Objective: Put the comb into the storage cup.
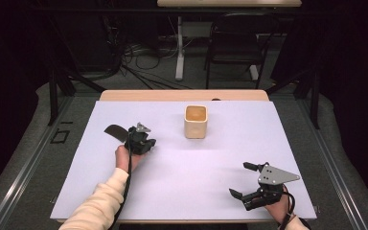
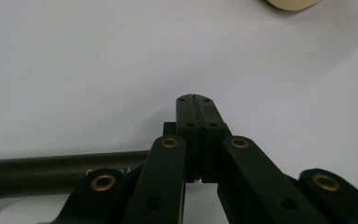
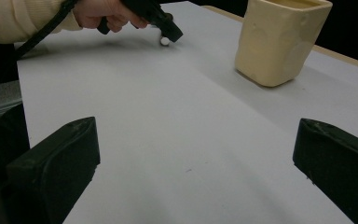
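My left gripper (image 1: 148, 143) rests on the white sheet at the middle left, held by a hand in a cream sleeve. In the left gripper view its jaws (image 2: 196, 99) are pressed together with only a thin seam between the pads. A dark utensil with a flat blade (image 1: 115, 132) lies just left of it; its handle (image 2: 51, 172) runs under the jaw links. I cannot tell whether it is gripped. A cream square cup (image 1: 195, 122) (image 3: 279, 39) stands upright at the middle back. My right gripper (image 1: 239, 179) (image 3: 191, 158) sits at the front right, open, nothing between its fingers.
The white sheet (image 1: 187, 163) covers a wooden table (image 1: 182, 95). Beyond the table's far edge are a black chair (image 1: 235, 45), cables on the floor and a white table leg (image 1: 179, 48). A cable (image 3: 9, 60) trails from the left gripper.
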### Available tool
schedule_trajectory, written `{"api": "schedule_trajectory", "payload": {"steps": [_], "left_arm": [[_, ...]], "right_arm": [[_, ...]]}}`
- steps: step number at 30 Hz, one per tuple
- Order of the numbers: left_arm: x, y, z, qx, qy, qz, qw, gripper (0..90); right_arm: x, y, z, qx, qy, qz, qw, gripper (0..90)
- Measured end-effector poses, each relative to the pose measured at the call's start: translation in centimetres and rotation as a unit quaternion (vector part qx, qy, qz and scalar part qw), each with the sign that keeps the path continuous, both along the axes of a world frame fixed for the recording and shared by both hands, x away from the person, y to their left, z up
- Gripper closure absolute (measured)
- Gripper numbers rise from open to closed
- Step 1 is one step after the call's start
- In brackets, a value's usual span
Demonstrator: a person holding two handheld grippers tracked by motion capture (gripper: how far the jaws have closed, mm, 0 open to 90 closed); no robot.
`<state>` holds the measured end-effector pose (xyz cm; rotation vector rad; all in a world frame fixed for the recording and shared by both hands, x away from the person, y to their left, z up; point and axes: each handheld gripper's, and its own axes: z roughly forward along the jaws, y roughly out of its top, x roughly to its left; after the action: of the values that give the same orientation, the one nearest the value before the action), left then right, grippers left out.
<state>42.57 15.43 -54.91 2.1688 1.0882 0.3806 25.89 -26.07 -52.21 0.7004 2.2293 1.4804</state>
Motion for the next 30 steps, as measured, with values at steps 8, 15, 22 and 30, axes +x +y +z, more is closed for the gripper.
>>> {"api": "schedule_trajectory", "payload": {"steps": [8,15,22,30], "left_arm": [[-0.8,0.5,0.1,0.004,0.008,-0.005,0.9999,90.0],[-1.3,1.2,0.2,0.005,0.008,-0.002,1.0,90.0],[-1.5,1.2,0.1,0.005,0.011,-0.002,0.9999,90.0],[-2.0,1.9,0.0,-0.006,0.015,0.003,0.9999,90.0]], "right_arm": [[0.0,0.0,0.0,-0.001,0.001,0.001,1.0,0.0],[0.0,0.0,0.0,-0.001,-0.001,0.0,1.0,0.0],[0.0,0.0,0.0,0.001,-0.001,0.001,1.0,0.0],[0.0,0.0,0.0,-0.001,-0.001,0.0,1.0,0.0]]}}
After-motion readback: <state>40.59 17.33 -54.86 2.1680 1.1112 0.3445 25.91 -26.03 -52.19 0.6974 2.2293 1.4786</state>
